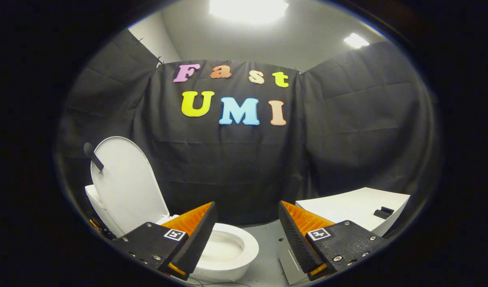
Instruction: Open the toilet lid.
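The gripper point(247, 223) stands with its jaws wide apart, nothing between them. Each finger is black with a ribbed inner pad and an orange back; the left finger point(196, 239) and the right finger point(297, 239) both carry a small square black-and-white marker on the black block behind them.

The toilet point(228, 251) sits low and to the left, just beyond the left finger, which covers part of its near side. Its lid point(126, 183) is already up, standing nearly upright and leaning back a little toward the black cloth wall point(236, 167). A short dark handle point(93, 156) juts from the lid's upper left edge (its exact shape is hard to make out). The white seat ring is down and the pale bowl shows inside it, partly hidden by the left finger. No finger touches the lid or the seat; the lid is well apart from both.

To the right, beyond the right finger, there is a white box-like counter point(347, 207) with a small dark piece point(384, 212) on its top. The grey floor point(267, 239) shows between the toilet and the counter. Two ceiling lights point(247, 8) glow above the cloth.
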Available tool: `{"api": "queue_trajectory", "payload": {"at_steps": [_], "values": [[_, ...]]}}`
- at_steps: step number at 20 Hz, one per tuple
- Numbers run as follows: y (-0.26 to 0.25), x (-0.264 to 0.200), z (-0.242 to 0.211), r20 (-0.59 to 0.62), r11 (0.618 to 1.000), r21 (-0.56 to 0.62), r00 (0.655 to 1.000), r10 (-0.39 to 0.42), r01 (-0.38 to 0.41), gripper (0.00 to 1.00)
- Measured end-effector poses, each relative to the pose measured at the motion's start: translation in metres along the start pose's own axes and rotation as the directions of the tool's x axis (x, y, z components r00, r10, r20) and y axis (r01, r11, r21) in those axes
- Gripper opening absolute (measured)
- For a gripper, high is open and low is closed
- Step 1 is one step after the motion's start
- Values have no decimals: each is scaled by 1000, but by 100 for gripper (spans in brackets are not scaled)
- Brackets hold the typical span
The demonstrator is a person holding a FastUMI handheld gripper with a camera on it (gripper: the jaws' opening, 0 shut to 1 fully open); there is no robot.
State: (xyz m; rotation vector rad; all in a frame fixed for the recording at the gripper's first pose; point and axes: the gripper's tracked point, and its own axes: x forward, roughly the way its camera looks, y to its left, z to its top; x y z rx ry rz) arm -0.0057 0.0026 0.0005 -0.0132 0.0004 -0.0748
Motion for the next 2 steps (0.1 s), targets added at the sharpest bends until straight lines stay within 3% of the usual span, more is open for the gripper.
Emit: {"api": "queue_trajectory", "payload": {"at_steps": [2], "values": [[3,1,-3,-9,1000,-12,1000,6,-6,95]]}}
